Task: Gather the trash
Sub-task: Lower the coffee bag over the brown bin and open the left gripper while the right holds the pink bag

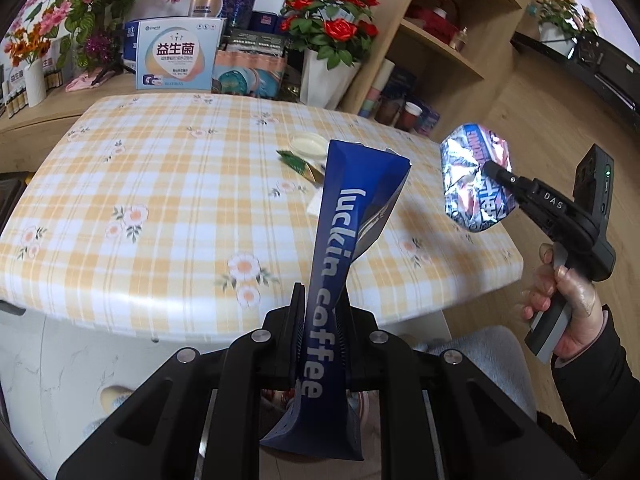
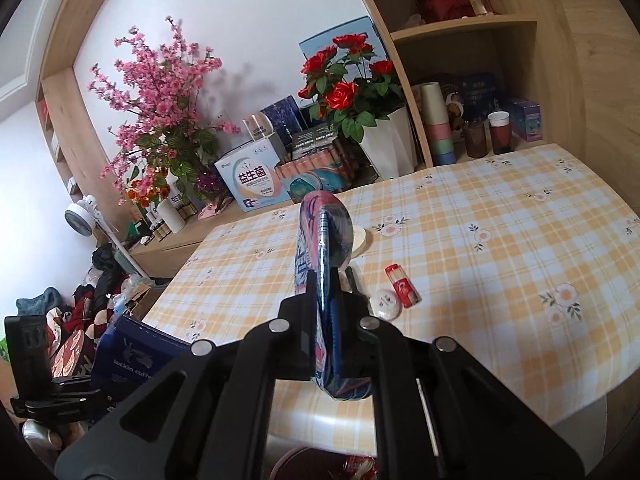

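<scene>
The left gripper [image 1: 320, 320] has its jaws pinched narrow on a blue coffee bag [image 1: 348, 240], which stands up between them and reads "luckin coffee" along its length. The bag's flared top rises over the near part of the tabletop [image 1: 160, 200], clear of the checked cloth.

The right gripper [image 1: 490, 168] has its jaws closed tight on a crumpled foil wrapper [image 1: 472, 184], held in the air just past the tabletop's right edge. A hand [image 1: 568, 308] in a dark sleeve grips its handle. In the right wrist view the same wrapper [image 2: 324, 264] stands edge-on between the jaws of the gripper [image 2: 326, 312], above the tabletop [image 2: 500, 240], and the blue bag [image 2: 132, 356] shows low at the left beside it.

Still lying on the cloth are a red packet [image 2: 402, 286], a round white lid [image 2: 384, 304] touching it, and a pale dish [image 1: 308, 146] with a green wrapper [image 1: 294, 160] just beside it. Behind the tabletop stand a pot of red roses [image 1: 332, 28], a white box [image 1: 178, 54] and pink blossoms [image 2: 160, 92]; shelves [image 2: 464, 28] to the right hold cups.
</scene>
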`<state>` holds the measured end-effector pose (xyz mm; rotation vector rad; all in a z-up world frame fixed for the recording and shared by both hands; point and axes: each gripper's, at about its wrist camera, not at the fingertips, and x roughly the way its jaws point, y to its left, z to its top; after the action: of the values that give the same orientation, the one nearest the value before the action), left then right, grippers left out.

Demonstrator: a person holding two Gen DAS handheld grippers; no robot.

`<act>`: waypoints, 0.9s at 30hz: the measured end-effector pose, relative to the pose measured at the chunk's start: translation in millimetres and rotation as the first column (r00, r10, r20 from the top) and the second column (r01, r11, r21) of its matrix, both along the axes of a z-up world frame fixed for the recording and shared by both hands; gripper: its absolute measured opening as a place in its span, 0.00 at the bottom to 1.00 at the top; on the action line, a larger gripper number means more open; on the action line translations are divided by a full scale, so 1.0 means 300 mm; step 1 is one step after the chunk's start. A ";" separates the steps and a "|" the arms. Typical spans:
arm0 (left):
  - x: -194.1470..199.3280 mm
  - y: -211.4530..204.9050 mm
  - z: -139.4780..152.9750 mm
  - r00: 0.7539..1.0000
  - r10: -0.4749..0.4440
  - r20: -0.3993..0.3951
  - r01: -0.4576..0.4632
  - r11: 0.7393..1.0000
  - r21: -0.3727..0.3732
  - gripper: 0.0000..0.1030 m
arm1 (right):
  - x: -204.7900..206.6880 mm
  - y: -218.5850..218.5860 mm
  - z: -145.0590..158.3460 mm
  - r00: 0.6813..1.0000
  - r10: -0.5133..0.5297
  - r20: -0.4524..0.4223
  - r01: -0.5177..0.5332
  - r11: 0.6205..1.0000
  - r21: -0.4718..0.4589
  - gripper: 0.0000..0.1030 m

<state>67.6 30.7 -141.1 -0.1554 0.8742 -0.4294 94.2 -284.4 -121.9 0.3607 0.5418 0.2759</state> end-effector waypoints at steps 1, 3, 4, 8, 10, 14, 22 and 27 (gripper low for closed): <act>-0.018 -0.002 -0.002 1.000 -0.001 -0.003 0.001 1.000 0.004 0.15 | -0.020 0.000 0.002 1.000 0.002 0.002 -0.002 1.000 0.000 0.09; -0.041 -0.004 -0.007 1.000 -0.003 -0.011 0.003 1.000 0.004 0.15 | -0.055 -0.002 0.003 1.000 0.005 0.002 -0.005 1.000 0.007 0.09; -0.054 -0.007 -0.011 1.000 -0.004 -0.018 0.004 1.000 0.004 0.15 | -0.069 -0.003 0.003 1.000 0.007 0.001 -0.007 1.000 0.010 0.09; -0.084 -0.026 -0.029 0.999 -0.026 -0.035 0.026 0.999 0.019 0.15 | -0.126 0.002 0.001 1.000 0.017 -0.003 -0.017 1.000 0.003 0.09; -0.098 -0.042 -0.047 0.998 -0.043 -0.047 0.044 0.999 0.027 0.15 | -0.155 0.006 0.000 1.000 0.022 -0.001 -0.022 1.000 -0.011 0.09; -0.113 -0.082 -0.100 0.994 -0.074 -0.081 0.078 0.996 0.049 0.15 | -0.195 0.008 -0.003 1.000 0.024 -0.003 -0.024 0.999 -0.024 0.09; -0.111 -0.157 -0.248 0.977 -0.122 -0.177 0.136 0.988 0.072 0.15 | -0.218 0.000 -0.021 1.000 0.027 -0.006 -0.027 0.999 -0.023 0.09; -0.104 -0.190 -0.298 0.966 -0.169 -0.197 0.183 0.981 0.057 0.21 | -0.206 -0.002 -0.031 0.999 0.034 -0.020 -0.034 0.999 -0.026 0.09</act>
<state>36.3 -26.2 -230.5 -0.0502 1.0970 -0.5538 32.4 -284.9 -131.3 0.3288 0.5710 0.2980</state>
